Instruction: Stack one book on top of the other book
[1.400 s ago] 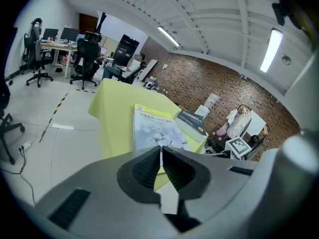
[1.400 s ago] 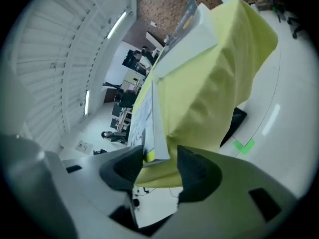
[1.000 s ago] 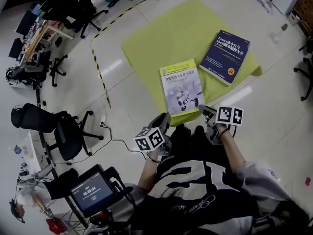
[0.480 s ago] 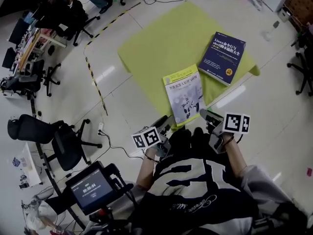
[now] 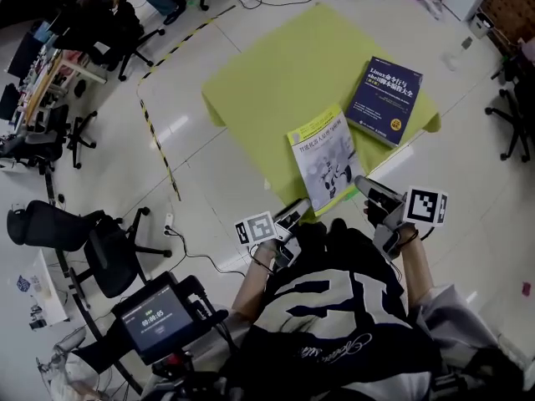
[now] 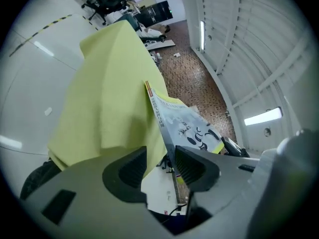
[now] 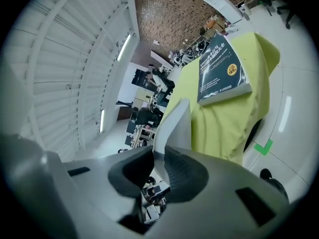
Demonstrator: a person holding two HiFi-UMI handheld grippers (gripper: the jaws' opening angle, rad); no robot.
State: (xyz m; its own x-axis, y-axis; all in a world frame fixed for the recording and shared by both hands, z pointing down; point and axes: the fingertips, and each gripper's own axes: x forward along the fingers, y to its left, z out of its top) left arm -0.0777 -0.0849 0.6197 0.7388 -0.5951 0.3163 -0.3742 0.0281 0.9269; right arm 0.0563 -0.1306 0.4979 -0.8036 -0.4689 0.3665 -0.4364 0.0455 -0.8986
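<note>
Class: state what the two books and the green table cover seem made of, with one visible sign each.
Pale book: likely paper with a smooth printed cover. Blue book: paper, pale page edges showing. Table cover: matt cloth, draping in folds.

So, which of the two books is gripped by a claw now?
The white book with yellow border: the right claw pinches its edge. The dark blue book lies free, farther away.

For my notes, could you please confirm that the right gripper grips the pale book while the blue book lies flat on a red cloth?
Not quite: the cloth is yellow-green, not red, as the head view shows. The right gripper does grip the pale book, and the blue book lies flat on that cloth.
</note>
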